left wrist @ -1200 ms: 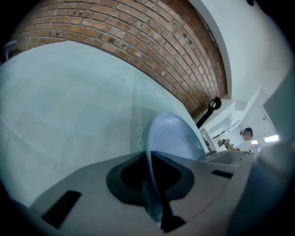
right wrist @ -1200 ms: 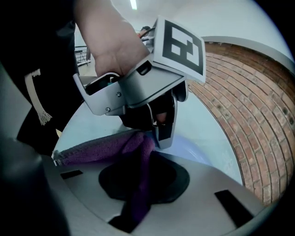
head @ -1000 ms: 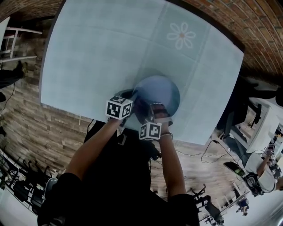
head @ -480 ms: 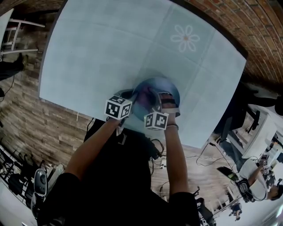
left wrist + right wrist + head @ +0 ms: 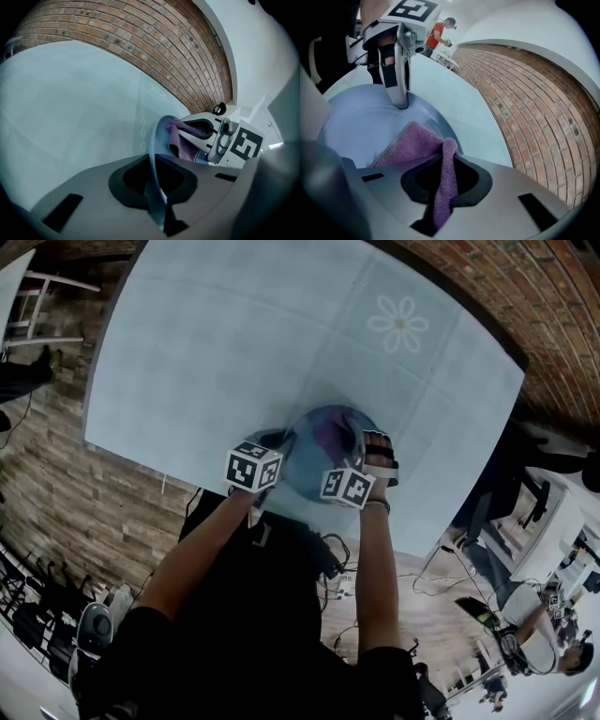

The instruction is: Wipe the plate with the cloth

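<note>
Brick walling backs a pale blue table printed with a single daisy toward its far right corner. A blue plate sits close to the table's near edge, right of that edge's middle, directly in front of the person. The left gripper has its jaws nearly together, pinched on the plate's rim at the side nearest the table's near left corner, with the rim running straight up between them. The right gripper comes in over the plate's opposite side, its jaws clamped on a fold of purple cloth. The rest of the cloth spreads flat against the plate's inner surface (the pile of the towelling shows clearly in the right gripper view). Far behind the table's left side, a person in a red top stands among some furniture.
</note>
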`<state>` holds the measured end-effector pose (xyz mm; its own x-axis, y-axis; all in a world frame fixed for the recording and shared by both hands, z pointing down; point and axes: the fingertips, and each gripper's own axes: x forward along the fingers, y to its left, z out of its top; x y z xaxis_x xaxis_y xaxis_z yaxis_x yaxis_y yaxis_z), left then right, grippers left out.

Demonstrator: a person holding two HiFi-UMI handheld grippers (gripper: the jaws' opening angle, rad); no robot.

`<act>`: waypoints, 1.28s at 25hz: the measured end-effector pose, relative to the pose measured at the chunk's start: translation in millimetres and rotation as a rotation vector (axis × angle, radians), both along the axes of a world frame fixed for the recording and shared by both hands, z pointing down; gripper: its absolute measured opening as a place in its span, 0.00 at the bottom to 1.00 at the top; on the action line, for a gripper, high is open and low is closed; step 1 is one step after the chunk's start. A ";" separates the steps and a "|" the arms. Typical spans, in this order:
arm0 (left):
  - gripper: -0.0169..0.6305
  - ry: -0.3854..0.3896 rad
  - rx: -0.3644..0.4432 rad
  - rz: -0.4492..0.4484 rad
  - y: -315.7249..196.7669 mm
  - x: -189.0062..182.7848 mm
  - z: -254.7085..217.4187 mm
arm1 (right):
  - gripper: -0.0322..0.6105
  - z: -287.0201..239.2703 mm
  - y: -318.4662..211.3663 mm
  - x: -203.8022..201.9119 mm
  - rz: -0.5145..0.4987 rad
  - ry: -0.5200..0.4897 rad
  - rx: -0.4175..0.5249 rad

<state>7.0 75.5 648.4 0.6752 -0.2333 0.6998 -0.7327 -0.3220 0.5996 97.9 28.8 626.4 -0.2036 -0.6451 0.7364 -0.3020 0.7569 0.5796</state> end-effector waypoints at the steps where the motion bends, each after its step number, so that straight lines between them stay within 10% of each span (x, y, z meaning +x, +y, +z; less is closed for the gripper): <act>1: 0.10 0.002 -0.001 0.000 0.0 -0.2 0.0 | 0.14 0.3 0.5 8.5 0.027 0.001 -0.001; 8: 0.10 0.006 -0.007 -0.009 0.3 -0.9 0.5 | 0.14 -0.1 10.6 25.1 0.139 -0.037 -0.013; 32: 0.10 0.008 -0.011 -0.026 -0.4 -0.1 1.8 | 0.14 10.4 137.0 -86.9 -0.015 -0.202 -0.268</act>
